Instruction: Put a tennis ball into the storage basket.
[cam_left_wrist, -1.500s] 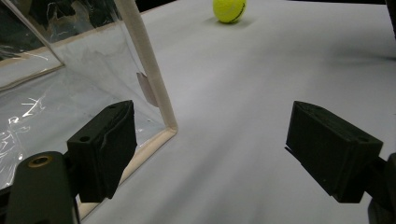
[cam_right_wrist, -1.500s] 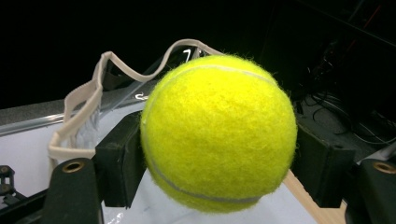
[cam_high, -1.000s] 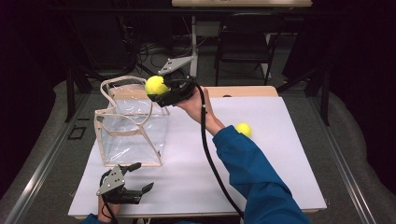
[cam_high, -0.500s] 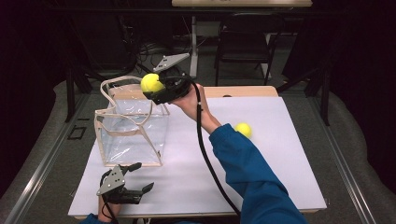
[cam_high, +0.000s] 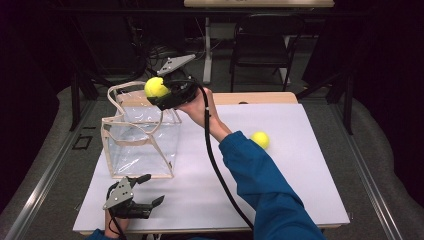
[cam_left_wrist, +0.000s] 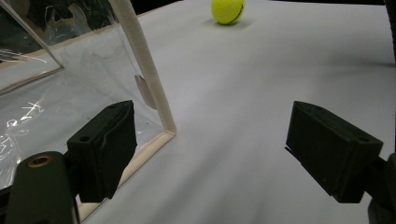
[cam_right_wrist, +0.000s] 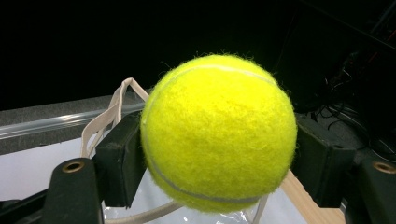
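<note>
Ball (cam_high: 156, 87), bright yellow, sits clamped between the jaws of the right hand-held gripper (cam_high: 161, 91), held in the air over the far right corner of the clear bag (cam_high: 141, 141). The bag stands upright on the white surface (cam_high: 280, 190), mouth up, its cream strap (cam_high: 120, 100) looping above the rim. The drop turns on one relation: the bag's opening lies below and slightly to the left of the ball in the high view, so a short move that way would likely put it over the mouth before release. A second ball (cam_high: 260, 139) lies on the surface to the right, well apart from the bag and just beside the person's blue sleeve (cam_high: 265, 190). The left hand-held gripper (cam_high: 146, 189) rests low at the near edge, in front of the bag, jaws spread with nothing between them; the right hand is plainly the one placed for the drop.

The right gripper view gives the grip close up: both pads (cam_right_wrist: 122, 158) pressed on the ball's (cam_right_wrist: 218, 133) sides, the strap (cam_right_wrist: 109, 114) and bag rim behind and below. The left gripper view offers the bag's near corner seam (cam_left_wrist: 144, 79) and the loose ball (cam_left_wrist: 228, 10) far across the surface (cam_left_wrist: 261, 93).
</note>
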